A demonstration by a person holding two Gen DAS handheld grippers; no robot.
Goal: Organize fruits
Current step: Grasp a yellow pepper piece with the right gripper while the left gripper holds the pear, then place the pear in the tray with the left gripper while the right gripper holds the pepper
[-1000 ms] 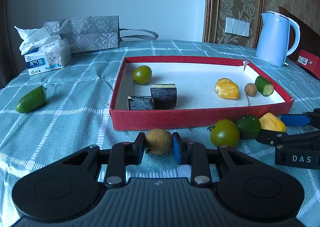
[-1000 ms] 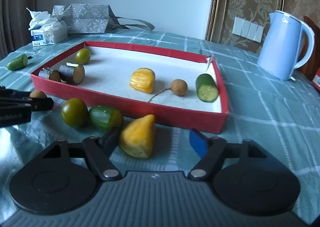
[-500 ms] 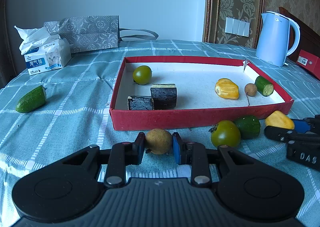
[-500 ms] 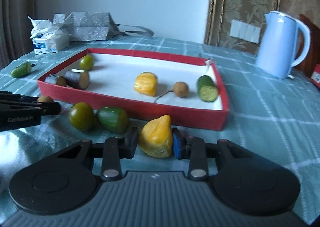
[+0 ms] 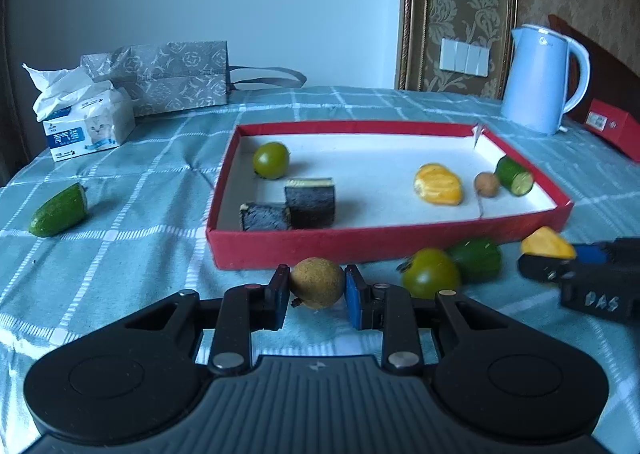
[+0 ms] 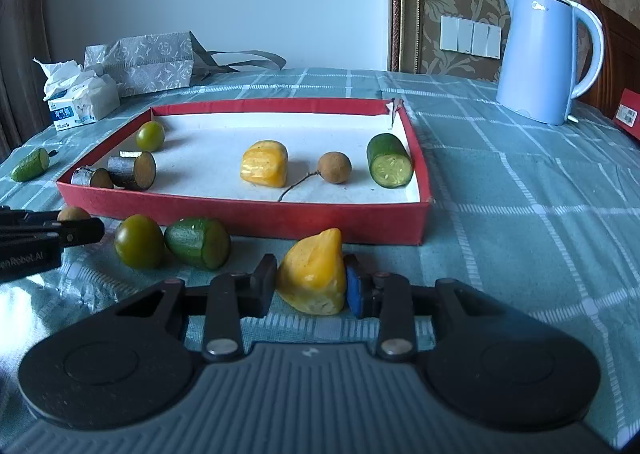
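My left gripper is shut on a brown longan just in front of the red tray. My right gripper is shut on a yellow fruit piece, lifted a little before the tray's front wall. In the tray lie a green tomato, two dark cylinder pieces, a yellow piece, a longan and a cucumber piece. On the cloth before the tray lie a green tomato and a cucumber piece.
A cucumber end lies on the cloth far left. A tissue pack and a grey bag stand at the back left. A blue kettle and a red box stand at the back right.
My right gripper closed on the yellow fruit piece and has lifted it slightly. My left gripper has stayed shut on the longan and risen a little.
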